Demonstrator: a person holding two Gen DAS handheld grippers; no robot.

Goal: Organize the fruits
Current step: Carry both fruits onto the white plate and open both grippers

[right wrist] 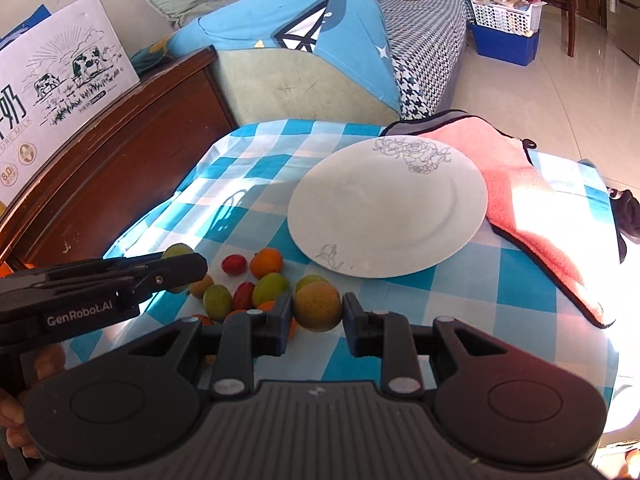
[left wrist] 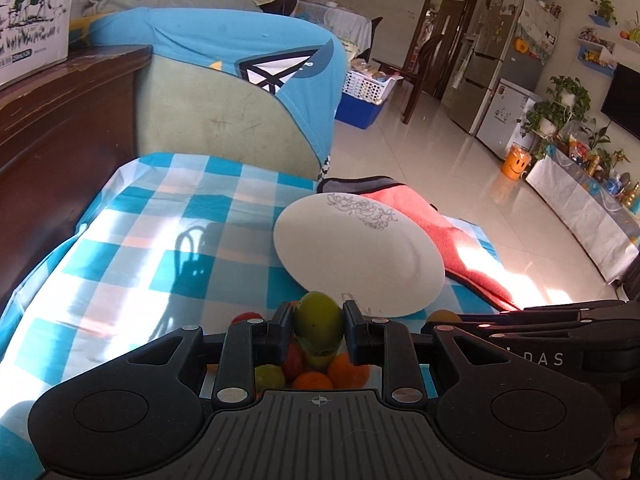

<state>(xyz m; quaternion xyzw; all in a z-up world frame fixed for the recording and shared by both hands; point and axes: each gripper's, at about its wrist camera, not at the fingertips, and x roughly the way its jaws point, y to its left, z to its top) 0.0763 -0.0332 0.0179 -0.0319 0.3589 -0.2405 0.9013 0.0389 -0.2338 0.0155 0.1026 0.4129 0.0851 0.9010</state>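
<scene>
My left gripper is shut on a green fruit, lifted above a pile of small fruits. My right gripper is shut on a green-orange fruit. In the right wrist view the left gripper reaches in from the left over the scattered fruits, with its green fruit showing behind the fingers. A white plate with a rose print lies bare on the checked cloth, just beyond both grippers. In the left wrist view the plate sits ahead and to the right.
A pink towel lies right of the plate, partly under it. The blue-checked tablecloth covers the table. A dark wooden cabinet with a milk carton box stands left. A sofa with a blue cover is behind.
</scene>
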